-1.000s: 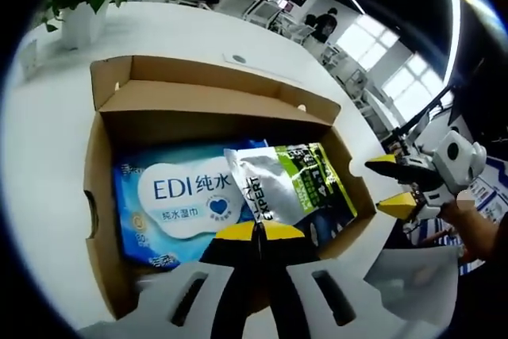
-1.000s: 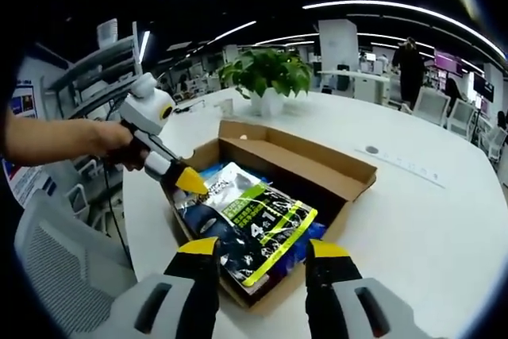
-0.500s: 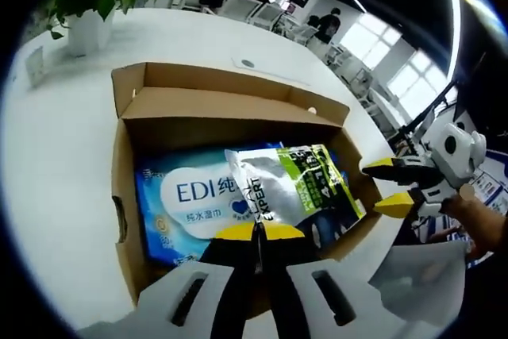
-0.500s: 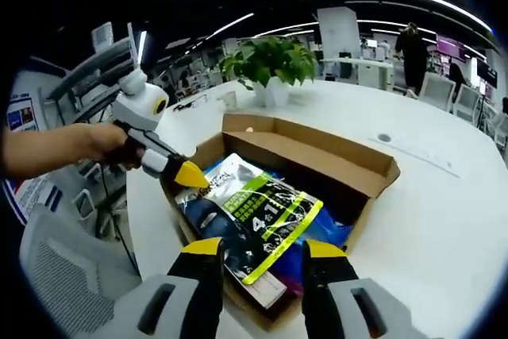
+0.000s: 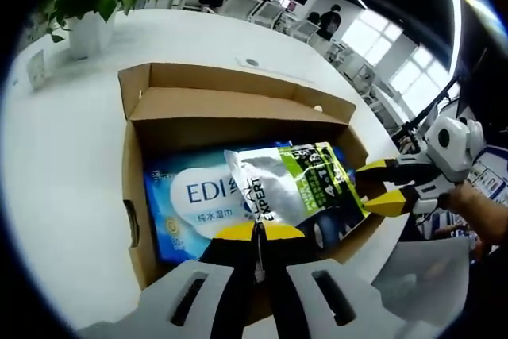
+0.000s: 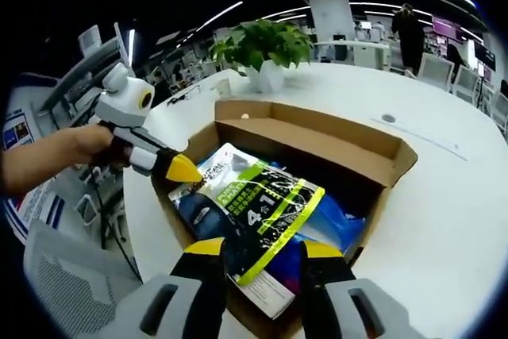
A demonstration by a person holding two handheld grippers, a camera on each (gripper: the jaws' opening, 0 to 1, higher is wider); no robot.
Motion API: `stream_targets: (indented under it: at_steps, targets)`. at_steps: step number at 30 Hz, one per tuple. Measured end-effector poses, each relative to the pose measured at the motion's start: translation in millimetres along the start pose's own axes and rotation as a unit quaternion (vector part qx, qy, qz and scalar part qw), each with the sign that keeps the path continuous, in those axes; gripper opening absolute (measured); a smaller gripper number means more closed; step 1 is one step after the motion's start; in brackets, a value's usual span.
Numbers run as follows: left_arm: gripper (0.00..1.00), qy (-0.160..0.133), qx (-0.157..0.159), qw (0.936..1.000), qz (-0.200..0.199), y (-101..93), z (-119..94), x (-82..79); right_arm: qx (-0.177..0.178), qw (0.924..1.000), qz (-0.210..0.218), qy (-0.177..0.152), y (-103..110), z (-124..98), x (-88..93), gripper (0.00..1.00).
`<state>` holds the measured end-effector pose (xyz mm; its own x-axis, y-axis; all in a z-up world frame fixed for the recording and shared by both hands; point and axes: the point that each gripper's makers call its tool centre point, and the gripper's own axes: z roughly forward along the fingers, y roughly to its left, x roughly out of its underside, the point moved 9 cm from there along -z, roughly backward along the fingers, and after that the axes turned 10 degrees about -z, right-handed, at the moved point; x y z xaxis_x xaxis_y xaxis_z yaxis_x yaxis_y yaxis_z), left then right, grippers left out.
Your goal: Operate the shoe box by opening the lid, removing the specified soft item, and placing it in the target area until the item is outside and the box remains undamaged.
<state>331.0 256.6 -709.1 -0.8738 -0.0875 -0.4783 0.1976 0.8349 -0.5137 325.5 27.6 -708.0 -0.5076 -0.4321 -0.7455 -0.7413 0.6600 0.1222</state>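
Read "EDI" on the blue wipes pack (image 5: 190, 200), "EXPERT" and "4in1" on the silver-green pouch (image 5: 298, 188).

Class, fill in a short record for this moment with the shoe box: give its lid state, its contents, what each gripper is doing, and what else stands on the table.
Box: brown cardboard shoe box, lid folded back, open
Contents: silver and green foil pouch lying over a blue and white wet-wipes pack
Left gripper: left gripper shut on the pouch's near edge
Right gripper: right gripper jaws open, either side of the pouch's lower end
Surface: round white table
Also on table: green potted plant in a white pot
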Motion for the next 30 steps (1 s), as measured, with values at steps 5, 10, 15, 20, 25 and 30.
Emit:
stream_targets:
  at_steps: [5, 10, 15, 20, 25, 30]
  targets:
    - [0.0, 0.001, -0.001, 1.0, 0.002, 0.4, 1.6, -0.1, -0.003, 1.0, 0.002, 0.009, 1.1, 3.2, 1.3, 0.31]
    - [0.0, 0.002, 0.0, 1.0, 0.002, 0.9, 2.5, 0.2, -0.007, 0.9998, 0.008, 0.017, 1.2, 6.8, 2.8, 0.3]
    - [0.0, -0.001, 0.003, 1.0, 0.0, 0.7, 3.4, -1.2, -0.014, 0.9997, 0.01, 0.019, 5.8, 9.7, 2.6, 0.3]
    - [0.0, -0.002, 0.003, 1.0, 0.004, 1.0, 3.6, -1.8, -0.01, 0.9997, 0.016, 0.016, 5.9, 9.8, 3.0, 0.28]
    - [0.0, -0.007, 0.001, 1.0, 0.003, 1.7, 1.7, -0.9, -0.009, 0.9997, 0.023, -0.003, 3.6, 5.6, 2.4, 0.2]
    - [0.0, -0.012, 0.002, 0.9999, 0.002, 0.3, -0.5, 0.2, -0.004, 0.9994, 0.031, -0.015, 1.6, 2.7, 1.6, 0.08]
